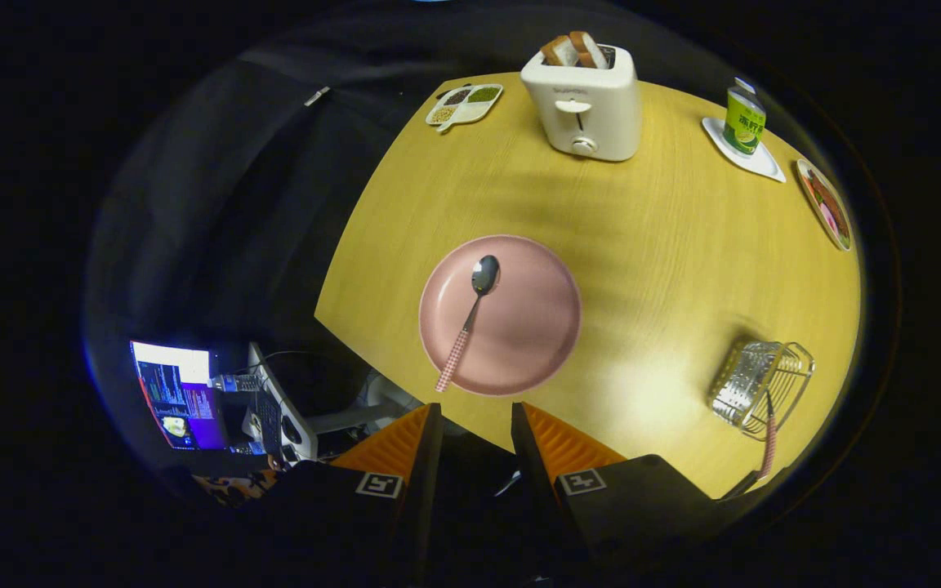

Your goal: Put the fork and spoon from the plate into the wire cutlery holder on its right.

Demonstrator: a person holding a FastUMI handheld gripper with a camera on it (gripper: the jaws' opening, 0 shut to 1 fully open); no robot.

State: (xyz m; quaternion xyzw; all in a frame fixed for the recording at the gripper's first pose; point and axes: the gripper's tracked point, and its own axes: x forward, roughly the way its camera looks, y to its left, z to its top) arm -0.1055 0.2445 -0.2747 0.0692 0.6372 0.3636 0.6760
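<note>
The place was a staged recording booth dressed as a kitchen: a wooden counter (642, 212) carried a toaster (585, 102) with bread slices, a divided snack dish (464, 104) and a drink carton (743, 121), while black cloth hung behind and a lit computer screen (176, 396) stood beside it.

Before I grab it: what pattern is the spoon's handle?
Pink-and-white check, gripper view: spoon.

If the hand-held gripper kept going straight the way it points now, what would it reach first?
Probably the pink plate, just ahead of the open hand-held gripper, near the spoon handle's end. Depth is unclear, so which it touches first is uncertain.
</note>
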